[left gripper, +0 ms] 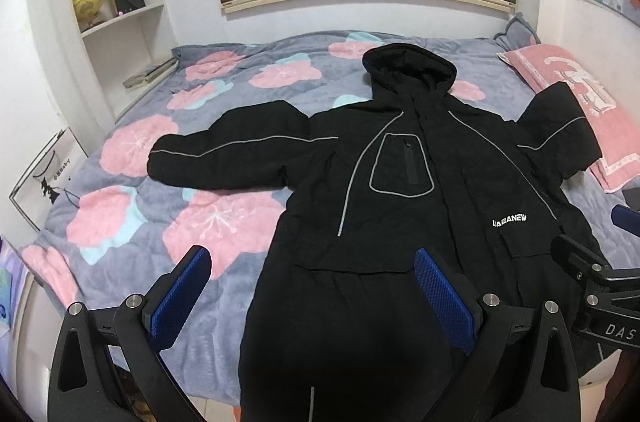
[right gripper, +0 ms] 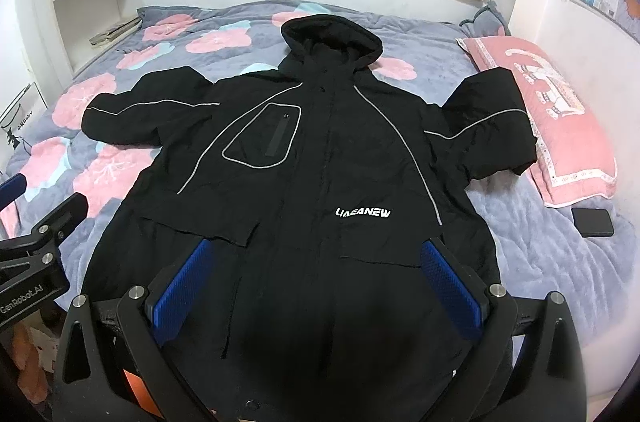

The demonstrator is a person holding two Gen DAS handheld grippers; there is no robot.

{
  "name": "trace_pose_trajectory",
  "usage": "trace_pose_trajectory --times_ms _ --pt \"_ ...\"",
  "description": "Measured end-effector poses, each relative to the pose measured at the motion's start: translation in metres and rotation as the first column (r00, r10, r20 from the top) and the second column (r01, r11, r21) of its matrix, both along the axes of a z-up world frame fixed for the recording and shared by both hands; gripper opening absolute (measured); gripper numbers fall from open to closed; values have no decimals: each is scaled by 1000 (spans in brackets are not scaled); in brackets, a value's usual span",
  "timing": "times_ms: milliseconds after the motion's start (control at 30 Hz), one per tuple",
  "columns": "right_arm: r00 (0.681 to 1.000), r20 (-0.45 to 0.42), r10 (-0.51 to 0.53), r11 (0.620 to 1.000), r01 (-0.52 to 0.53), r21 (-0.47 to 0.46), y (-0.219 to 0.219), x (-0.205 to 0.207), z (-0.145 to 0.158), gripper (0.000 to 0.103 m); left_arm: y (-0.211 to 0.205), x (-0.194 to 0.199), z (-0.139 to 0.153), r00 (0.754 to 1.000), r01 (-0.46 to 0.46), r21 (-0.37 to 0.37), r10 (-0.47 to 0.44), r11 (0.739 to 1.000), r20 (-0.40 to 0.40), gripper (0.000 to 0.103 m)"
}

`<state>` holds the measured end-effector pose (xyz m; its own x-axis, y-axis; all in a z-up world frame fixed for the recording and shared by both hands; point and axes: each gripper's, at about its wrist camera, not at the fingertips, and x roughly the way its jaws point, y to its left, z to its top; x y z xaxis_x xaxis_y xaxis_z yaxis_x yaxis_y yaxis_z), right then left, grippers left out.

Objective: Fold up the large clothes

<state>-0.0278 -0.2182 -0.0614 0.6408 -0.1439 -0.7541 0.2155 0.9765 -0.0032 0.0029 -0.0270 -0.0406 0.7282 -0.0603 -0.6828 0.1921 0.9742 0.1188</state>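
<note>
Both tools, left tool (left gripper: 312,262) and right tool (right gripper: 320,254), gape wide with ribbed blue pads, gripping nothing, above a black hooded jacket (right gripper: 304,158) spread flat on the fleecy floral bed (left gripper: 132,198).

The black jacket (right gripper: 320,158) looked like matt woven cloth with pale, slightly shiny piping. The floral quilt (left gripper: 132,206) seemed soft, fuzzy fleece. Each gripper's fingers (right gripper: 188,286) carried blue textured pads on matt black plastic with bright metal bolts. The pink pillow (right gripper: 560,126) looked like cloth.
</note>
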Motion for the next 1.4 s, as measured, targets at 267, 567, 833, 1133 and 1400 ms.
trace_pose_trajectory --times_ms 267,567,833,1133,1400 --pt "1000 7 6 1000 -6 -6 4 -3 1 103 10 4 -3 1000 -14 -37 13 999 -28 101" --pt "1000 6 14 1000 -14 -8 7 -1 1 103 17 7 -2 999 -22 -57 20 998 -32 101" --pt "999 38 -17 999 16 33 1 -5 6 103 17 10 -4 997 -12 -84 5 996 -77 101" --pt "999 26 -22 999 21 44 -3 -5 4 103 18 12 -7 995 -1 -130 -12 991 -103 101" --pt "999 16 -33 998 32 53 -5 -3 1 103 18 10 -7 995 -1 -129 -12 992 -100 101"
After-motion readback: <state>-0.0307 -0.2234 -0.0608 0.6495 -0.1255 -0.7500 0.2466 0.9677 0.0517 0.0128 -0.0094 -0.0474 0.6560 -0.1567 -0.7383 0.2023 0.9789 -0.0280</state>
